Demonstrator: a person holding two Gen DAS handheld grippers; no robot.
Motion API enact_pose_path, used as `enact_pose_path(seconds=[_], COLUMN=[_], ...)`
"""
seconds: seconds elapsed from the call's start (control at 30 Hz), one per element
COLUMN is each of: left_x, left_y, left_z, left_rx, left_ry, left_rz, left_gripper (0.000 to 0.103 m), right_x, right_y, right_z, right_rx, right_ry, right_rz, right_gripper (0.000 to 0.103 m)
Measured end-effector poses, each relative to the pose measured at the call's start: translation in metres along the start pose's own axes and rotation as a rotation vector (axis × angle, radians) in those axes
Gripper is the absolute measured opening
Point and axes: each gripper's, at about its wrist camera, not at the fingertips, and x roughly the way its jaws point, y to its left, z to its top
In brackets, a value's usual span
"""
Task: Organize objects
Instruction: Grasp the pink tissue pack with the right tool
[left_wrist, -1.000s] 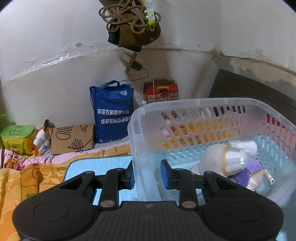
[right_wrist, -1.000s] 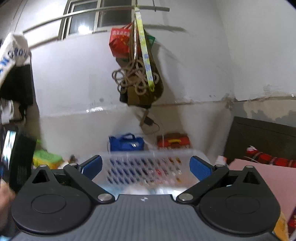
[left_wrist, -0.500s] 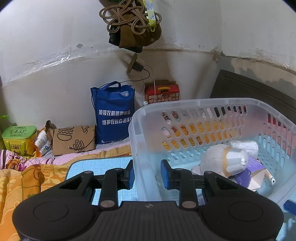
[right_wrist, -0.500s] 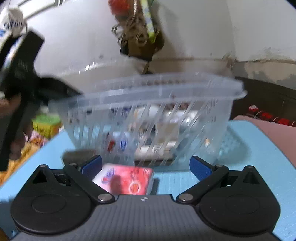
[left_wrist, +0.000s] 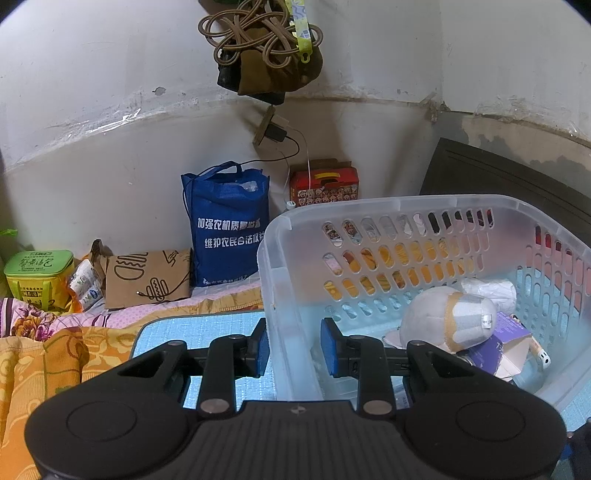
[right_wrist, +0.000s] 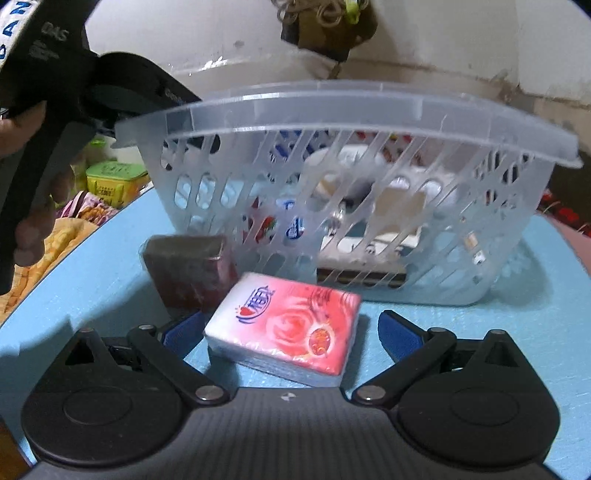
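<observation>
A clear plastic basket (left_wrist: 461, 206) stands on a light blue mat (right_wrist: 535, 332). My left gripper (left_wrist: 293, 349) is shut on the basket's near left wall, one pad outside and one inside. Inside lie a white cap (left_wrist: 447, 325), a purple box (left_wrist: 506, 343) and white wrapped items. In the right wrist view the basket (right_wrist: 332, 107) is seen from outside. My right gripper (right_wrist: 288, 332) is open, its pads on either side of a pink tissue pack (right_wrist: 284, 328) lying on the mat. A dark red box (right_wrist: 188, 269) lies just behind the pack.
A blue tote bag (left_wrist: 225, 221), a red carton (left_wrist: 325, 184), a brown paper bag (left_wrist: 147, 278) and a green tin (left_wrist: 37, 273) stand along the wall. Orange floral bedding (left_wrist: 37, 362) lies left of the mat. A dark headboard (left_wrist: 517, 177) is behind the basket.
My right gripper has dropped from above the basket to the mat in front of it and now straddles the tissue pack. My left gripper has stayed clamped on the basket wall.
</observation>
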Motion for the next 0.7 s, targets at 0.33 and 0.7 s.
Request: enact_pose_path(seconds=[0.33, 0.7], left_x=[0.001, 0.002], left_y=[0.001, 0.003], left_z=[0.000, 0.000], left_rx=[-0.003, -0.006], left_ry=[0.002, -0.001], left_rz=[0.001, -0.002], left_gripper=[0.033, 0.034], right_x=[-0.005, -0.036], right_y=[0.002, -0.004], right_z=[-0.010, -0.017], right_rx=[0.009, 0.033], right_ry=[-0.022, -0.226], right_rz=[-0.005, -0.031], right_gripper=[0.085, 0.085])
